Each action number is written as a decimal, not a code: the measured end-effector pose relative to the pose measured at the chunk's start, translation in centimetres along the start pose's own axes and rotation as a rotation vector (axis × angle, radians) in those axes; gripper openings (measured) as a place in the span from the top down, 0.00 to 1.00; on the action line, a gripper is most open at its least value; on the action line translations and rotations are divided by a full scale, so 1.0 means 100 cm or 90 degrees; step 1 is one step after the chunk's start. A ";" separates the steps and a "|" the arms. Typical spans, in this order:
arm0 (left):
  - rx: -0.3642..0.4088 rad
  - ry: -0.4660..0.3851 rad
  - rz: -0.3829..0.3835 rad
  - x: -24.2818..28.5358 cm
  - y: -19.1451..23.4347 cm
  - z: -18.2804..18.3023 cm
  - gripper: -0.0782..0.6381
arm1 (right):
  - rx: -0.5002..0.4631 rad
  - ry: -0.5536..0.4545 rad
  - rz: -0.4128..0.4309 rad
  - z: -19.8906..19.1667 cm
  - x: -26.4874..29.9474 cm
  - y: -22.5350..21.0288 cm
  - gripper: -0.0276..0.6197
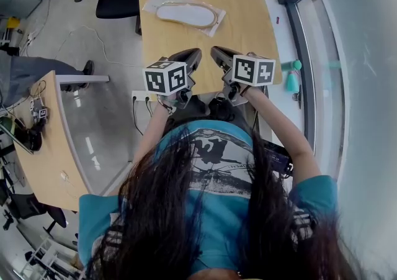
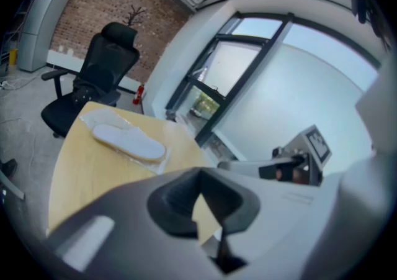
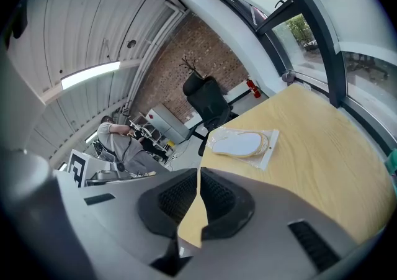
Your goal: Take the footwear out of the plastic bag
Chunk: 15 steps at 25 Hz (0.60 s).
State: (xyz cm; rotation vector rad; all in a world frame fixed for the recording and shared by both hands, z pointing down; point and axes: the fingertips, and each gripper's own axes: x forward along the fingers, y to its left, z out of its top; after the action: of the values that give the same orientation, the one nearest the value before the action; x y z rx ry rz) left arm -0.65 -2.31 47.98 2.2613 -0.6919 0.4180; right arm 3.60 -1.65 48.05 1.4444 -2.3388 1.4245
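Head view: I'd call task unstarted. White flat slipper (image 1: 186, 15) sits inside clear plastic bag (image 1: 154, 0) at far end of light wooden table (image 1: 248, 12), well apart from left gripper (image 1: 191, 56) and right gripper (image 1: 218, 55) at near edge. Whole job left.

Left gripper view: jaws pressed together, empty; bag lies ahead.

Right gripper view: jaws together at tips, pinching nothing. Only here: bag's white header strip (image 3: 268, 147), person in grey top (image 3: 115, 139) far back.
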 end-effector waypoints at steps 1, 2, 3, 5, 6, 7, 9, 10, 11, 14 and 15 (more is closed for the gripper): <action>-0.001 0.000 -0.001 -0.001 0.001 0.000 0.89 | -0.002 0.001 0.000 0.000 0.001 0.001 0.91; -0.002 0.000 -0.001 -0.001 0.002 0.000 0.89 | -0.004 0.003 -0.001 -0.001 0.002 0.001 0.92; -0.003 0.000 -0.001 -0.001 0.003 0.000 0.89 | -0.005 0.004 -0.001 0.000 0.003 0.001 0.92; -0.006 0.000 -0.001 -0.002 0.005 0.002 0.89 | -0.005 0.006 -0.002 0.000 0.004 0.002 0.92; -0.008 -0.001 -0.001 -0.002 0.005 0.002 0.89 | -0.005 0.007 -0.003 0.000 0.004 0.003 0.92; -0.008 -0.001 -0.001 -0.002 0.005 0.003 0.89 | -0.005 0.007 -0.004 0.000 0.004 0.002 0.92; -0.007 -0.001 0.000 0.001 0.003 0.001 0.89 | -0.005 0.008 -0.005 0.000 0.001 -0.002 0.92; -0.006 -0.001 0.001 0.004 0.000 -0.002 0.89 | -0.004 0.007 -0.005 -0.001 -0.001 -0.006 0.92; -0.005 0.000 0.002 0.008 -0.002 -0.005 0.89 | -0.004 0.006 -0.005 -0.002 -0.005 -0.011 0.92; -0.005 0.000 0.004 0.014 -0.005 -0.010 0.89 | -0.004 0.005 -0.007 -0.003 -0.009 -0.020 0.92; -0.007 0.000 0.003 0.012 -0.002 -0.008 0.89 | -0.003 0.007 -0.009 -0.003 -0.006 -0.019 0.92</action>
State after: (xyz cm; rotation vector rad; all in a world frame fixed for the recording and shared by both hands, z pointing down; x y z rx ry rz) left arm 0.37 -2.01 48.96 2.2504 -0.6978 0.4158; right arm 5.19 -1.30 49.16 1.4450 -2.3202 1.4180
